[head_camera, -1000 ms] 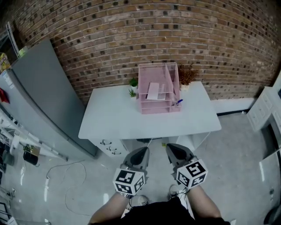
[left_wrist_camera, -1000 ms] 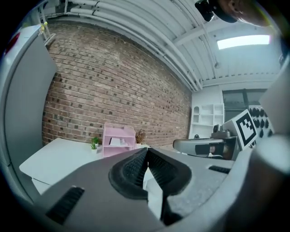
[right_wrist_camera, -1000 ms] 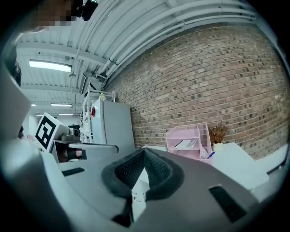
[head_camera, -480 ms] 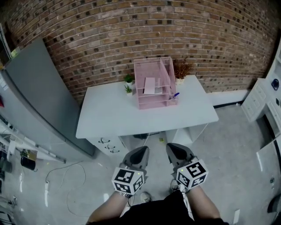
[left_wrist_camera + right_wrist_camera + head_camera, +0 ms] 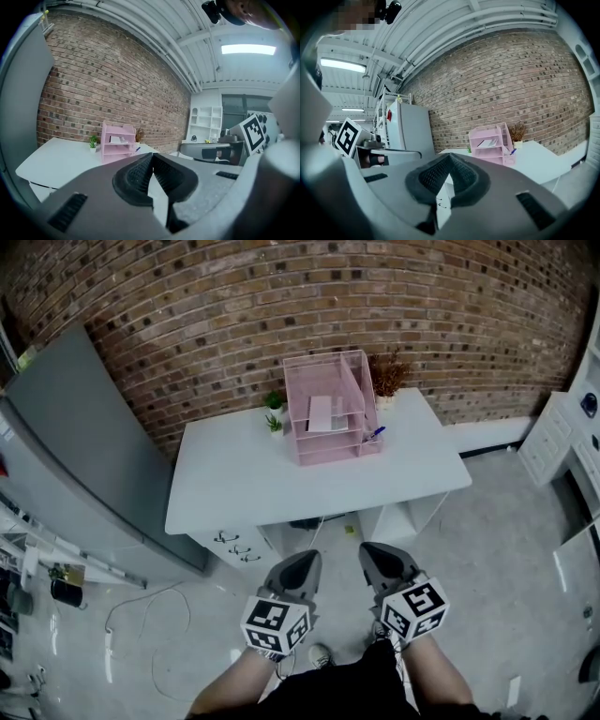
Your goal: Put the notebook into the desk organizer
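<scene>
the left claw (image 5: 152, 158) is pressed together with nothing in it, and the right claw (image 5: 449, 157) just beside it is likewise closed tip to tip and empty. both hang over the floor (image 5: 506, 549), short of the white counter (image 5: 234, 488). well ahead of them, toward the counter's far edge, the notebook (image 5: 321, 412) lies on a shelf of the pink desk organizer (image 5: 328, 454).

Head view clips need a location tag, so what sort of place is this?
Probably an office or lab workroom: a white desk bearing a pink organizer stands against a bare brick wall, with a tall grey cabinet beside it.
</scene>
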The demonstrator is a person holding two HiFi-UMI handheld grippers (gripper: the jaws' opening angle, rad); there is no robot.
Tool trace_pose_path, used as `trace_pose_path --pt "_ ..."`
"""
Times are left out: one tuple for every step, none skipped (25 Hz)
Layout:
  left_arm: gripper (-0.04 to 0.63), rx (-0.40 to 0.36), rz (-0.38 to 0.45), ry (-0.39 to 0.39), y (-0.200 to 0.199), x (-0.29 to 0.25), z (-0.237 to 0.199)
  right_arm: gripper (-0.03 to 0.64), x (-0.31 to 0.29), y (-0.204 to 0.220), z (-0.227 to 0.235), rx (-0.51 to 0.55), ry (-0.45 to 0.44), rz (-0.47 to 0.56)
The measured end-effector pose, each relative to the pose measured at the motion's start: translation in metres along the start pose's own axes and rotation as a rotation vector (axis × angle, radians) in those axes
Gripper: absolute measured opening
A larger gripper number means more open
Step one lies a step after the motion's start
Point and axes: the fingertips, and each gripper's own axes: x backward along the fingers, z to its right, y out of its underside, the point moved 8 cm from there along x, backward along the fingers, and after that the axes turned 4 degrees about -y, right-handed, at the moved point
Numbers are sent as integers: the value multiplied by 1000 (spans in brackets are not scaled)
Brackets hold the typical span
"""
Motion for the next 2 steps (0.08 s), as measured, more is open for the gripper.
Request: trace_pose_path --pt "6 0 0 0 0 0 -1 3 -1 1 -1 -1 0 -1" --pt "6 0 0 0 0 0 -2 3 -2 1 -1 -2 0 -1"
